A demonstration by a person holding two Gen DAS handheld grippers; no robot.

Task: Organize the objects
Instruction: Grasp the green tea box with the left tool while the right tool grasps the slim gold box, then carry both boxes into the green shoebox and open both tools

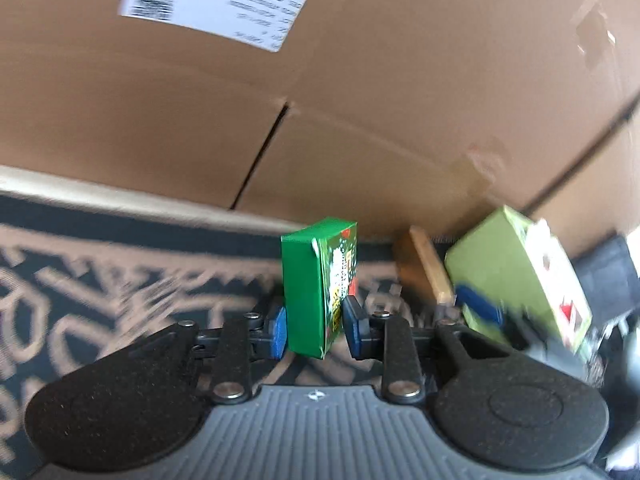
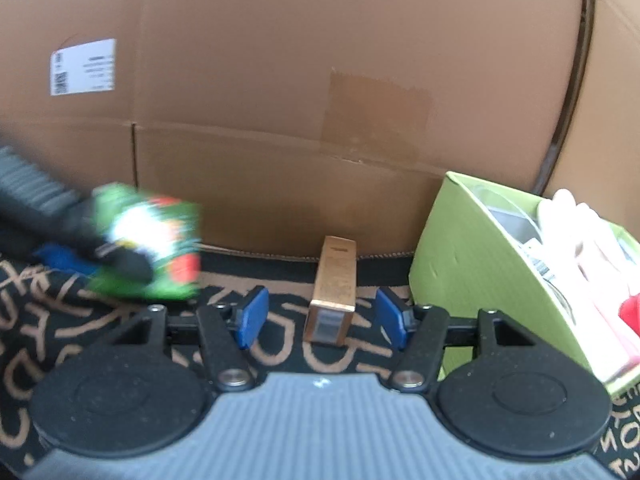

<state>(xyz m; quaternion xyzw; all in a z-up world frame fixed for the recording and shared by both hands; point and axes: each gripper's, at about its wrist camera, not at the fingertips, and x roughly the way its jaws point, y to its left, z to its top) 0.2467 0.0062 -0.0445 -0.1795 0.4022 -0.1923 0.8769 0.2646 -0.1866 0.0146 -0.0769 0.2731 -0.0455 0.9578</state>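
My left gripper (image 1: 314,330) is shut on a small green box (image 1: 316,288) with a printed front and holds it upright above the patterned rug. The same green box shows blurred in the right wrist view (image 2: 152,240), held by the left gripper (image 2: 100,252). My right gripper (image 2: 318,318) is open and empty, with its blue pads on either side of a small gold-brown box (image 2: 332,292) that lies on the rug. A lime-green bin (image 2: 480,264) with white and red items stands right of it; it also shows in the left wrist view (image 1: 516,272).
A large cardboard box (image 2: 320,80) with a white label (image 2: 82,66) forms a wall right behind the objects, also in the left wrist view (image 1: 320,80). A black rug with tan lettering (image 2: 60,320) covers the floor. The gold-brown box shows in the left wrist view (image 1: 426,268).
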